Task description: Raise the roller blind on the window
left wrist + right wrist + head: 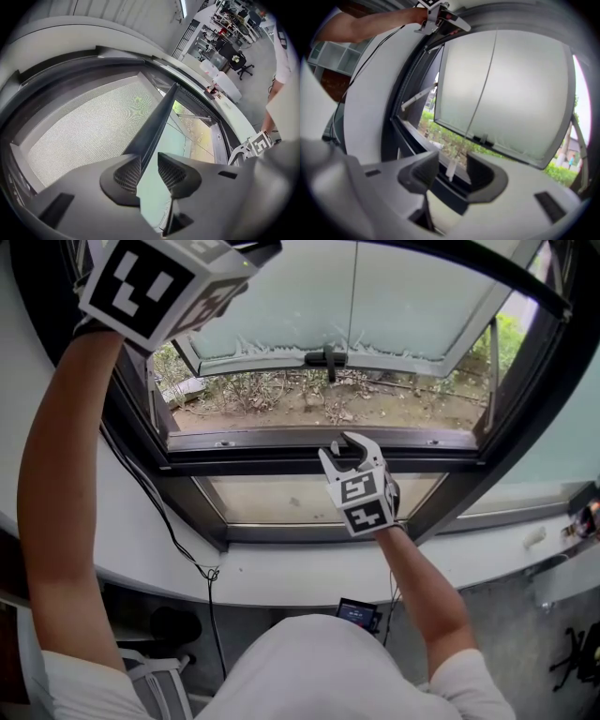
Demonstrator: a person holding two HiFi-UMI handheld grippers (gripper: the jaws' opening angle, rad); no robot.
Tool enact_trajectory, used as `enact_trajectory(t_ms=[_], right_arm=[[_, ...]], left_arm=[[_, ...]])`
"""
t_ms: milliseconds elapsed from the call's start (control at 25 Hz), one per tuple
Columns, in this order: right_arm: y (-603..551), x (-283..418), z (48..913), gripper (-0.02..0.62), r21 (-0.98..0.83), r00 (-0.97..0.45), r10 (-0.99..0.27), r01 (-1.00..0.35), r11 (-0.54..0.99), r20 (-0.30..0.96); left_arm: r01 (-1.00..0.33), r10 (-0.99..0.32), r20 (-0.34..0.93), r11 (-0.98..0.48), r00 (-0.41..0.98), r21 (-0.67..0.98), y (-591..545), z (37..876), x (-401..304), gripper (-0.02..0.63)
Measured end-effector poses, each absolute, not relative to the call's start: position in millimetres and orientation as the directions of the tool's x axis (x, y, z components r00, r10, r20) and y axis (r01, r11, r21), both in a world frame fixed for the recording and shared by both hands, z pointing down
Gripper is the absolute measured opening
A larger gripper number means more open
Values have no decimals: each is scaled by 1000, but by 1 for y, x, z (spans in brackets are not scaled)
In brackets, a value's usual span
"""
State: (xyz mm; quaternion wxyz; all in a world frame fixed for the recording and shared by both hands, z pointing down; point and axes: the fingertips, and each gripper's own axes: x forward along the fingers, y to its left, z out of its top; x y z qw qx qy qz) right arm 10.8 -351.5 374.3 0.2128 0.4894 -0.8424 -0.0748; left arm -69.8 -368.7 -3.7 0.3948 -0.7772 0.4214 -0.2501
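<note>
The roller blind's mesh fabric (89, 126) fills the left of the left gripper view, and its dark bottom bar (159, 112) runs down into my left gripper (149, 171). The bar lies against the left pad (127, 174), with a strip of light between it and the right pad. That gripper is high at the window's top left, its marker cube (159, 282) showing in the head view. My right gripper (352, 442) is open and low, by the window's lower frame (319, 463). A small white tag (451, 168) hangs between its jaws, touching neither pad.
The frosted window sash (375, 306) is swung outward, with a dark handle (328, 359) on its lower edge and bare ground with shrubs beyond. A black cable (159, 512) runs down the wall to the white sill (281, 573). Desks and chairs (234, 61) stand behind me.
</note>
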Motion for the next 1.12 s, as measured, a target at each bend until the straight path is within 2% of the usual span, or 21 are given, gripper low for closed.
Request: enact_trajectory(t_ms=[80, 480, 880, 1120], right_arm=[[-354, 10, 377, 190, 326, -431, -853, -794, 513, 293], [-378, 13, 389, 64, 294, -390, -854, -819, 492, 344], [-357, 9, 390, 58, 442, -395, -857, -738, 510, 330], [-353, 16, 390, 58, 459, -381, -861, -732, 503, 337]], left_arm=[[-457, -851, 61, -339, 521, -822, -369, -3, -70, 123], [-463, -848, 66, -351, 526, -814, -350, -6, -57, 120], [-468, -849, 58, -345, 526, -814, -350, -5, -59, 120], [-467, -851, 52, -337, 523, -817, -350, -6, -59, 120]])
